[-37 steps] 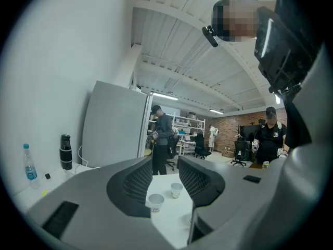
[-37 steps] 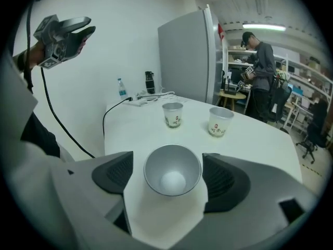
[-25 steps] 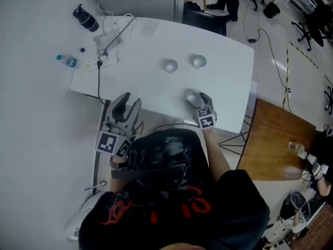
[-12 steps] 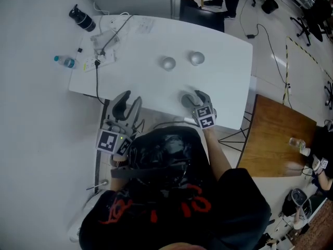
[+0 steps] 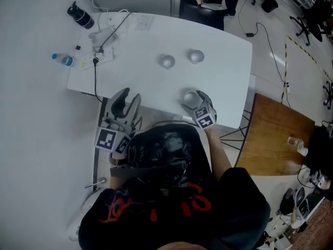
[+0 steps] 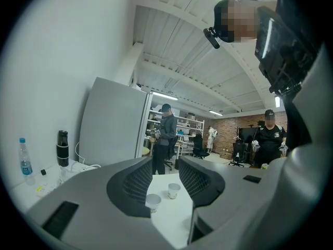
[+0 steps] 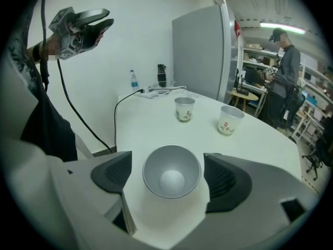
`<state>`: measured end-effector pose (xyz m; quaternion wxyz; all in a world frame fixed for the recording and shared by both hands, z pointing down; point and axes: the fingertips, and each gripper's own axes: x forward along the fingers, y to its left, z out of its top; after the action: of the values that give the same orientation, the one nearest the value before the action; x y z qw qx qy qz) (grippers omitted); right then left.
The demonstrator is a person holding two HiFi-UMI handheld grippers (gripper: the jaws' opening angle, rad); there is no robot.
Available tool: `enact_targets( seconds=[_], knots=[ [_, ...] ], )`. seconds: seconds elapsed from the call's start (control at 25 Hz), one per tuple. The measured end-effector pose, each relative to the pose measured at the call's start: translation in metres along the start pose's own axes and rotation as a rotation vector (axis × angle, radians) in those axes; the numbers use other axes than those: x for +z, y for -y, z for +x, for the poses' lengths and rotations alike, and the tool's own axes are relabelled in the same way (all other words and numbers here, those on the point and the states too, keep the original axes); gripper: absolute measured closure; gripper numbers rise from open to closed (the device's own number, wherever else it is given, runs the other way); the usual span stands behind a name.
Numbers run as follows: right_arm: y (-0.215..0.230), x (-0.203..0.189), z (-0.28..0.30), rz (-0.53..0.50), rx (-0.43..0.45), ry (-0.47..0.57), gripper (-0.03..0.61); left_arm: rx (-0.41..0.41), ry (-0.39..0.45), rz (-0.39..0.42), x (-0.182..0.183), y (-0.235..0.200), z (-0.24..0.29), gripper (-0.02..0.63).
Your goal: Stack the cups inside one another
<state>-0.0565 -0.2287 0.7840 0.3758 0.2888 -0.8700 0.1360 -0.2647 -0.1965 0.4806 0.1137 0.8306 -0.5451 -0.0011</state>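
Three paper cups stand upright on the white table [image 5: 223, 77]. Two of them, a left cup [image 5: 167, 61] and a right cup [image 5: 196, 57], stand side by side at the middle; in the right gripper view the left cup [image 7: 184, 109] and the right cup [image 7: 229, 120] show red print. The third, near cup [image 5: 192, 96] sits by the front edge between the jaws of my right gripper [image 5: 191, 100]. Those jaws have just been opening, and a gap shows on each side of the near cup [image 7: 171, 177]. My left gripper [image 5: 128, 96] hangs open and empty off the table's front left corner.
A water bottle [image 5: 62, 60], a black flask [image 5: 79, 15] and a power strip with cables [image 5: 101, 51] lie at the table's far left corner. A dark chair [image 5: 200, 14] stands behind the table and a wooden table [image 5: 270, 139] to the right. People stand far off.
The right gripper's jaws narrowed round the near cup, then spread wide again, and the gripper shifted slightly. The left gripper stayed where it was.
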Motion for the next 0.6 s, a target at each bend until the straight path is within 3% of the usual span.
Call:
enact_targets(
  seconds=[0.2, 0.24, 0.28, 0.44, 0.6],
  knots=[
    [0.002, -0.007, 0.007, -0.011, -0.023, -0.046, 0.138, 0.005, 0.003, -0.001, 0.001, -0.003, -0.001, 0.451],
    [0.004, -0.008, 0.008, -0.001, -0.033, -0.049, 0.177, 0.005, 0.002, -0.001, 0.0, -0.003, -0.001, 0.451],
    [0.006, -0.008, 0.008, 0.018, -0.038, -0.043, 0.204, 0.005, 0.001, -0.001, 0.001, -0.004, -0.001, 0.451],
    [0.013, 0.003, 0.004, 0.114, -0.03, 0.015, 0.207, 0.01, 0.0, -0.002, 0.002, -0.006, -0.001, 0.451],
    [0.02, 0.018, -0.003, 0.138, -0.045, 0.06, 0.209, 0.007, 0.002, -0.004, 0.001, -0.006, -0.002, 0.451]
  ],
)
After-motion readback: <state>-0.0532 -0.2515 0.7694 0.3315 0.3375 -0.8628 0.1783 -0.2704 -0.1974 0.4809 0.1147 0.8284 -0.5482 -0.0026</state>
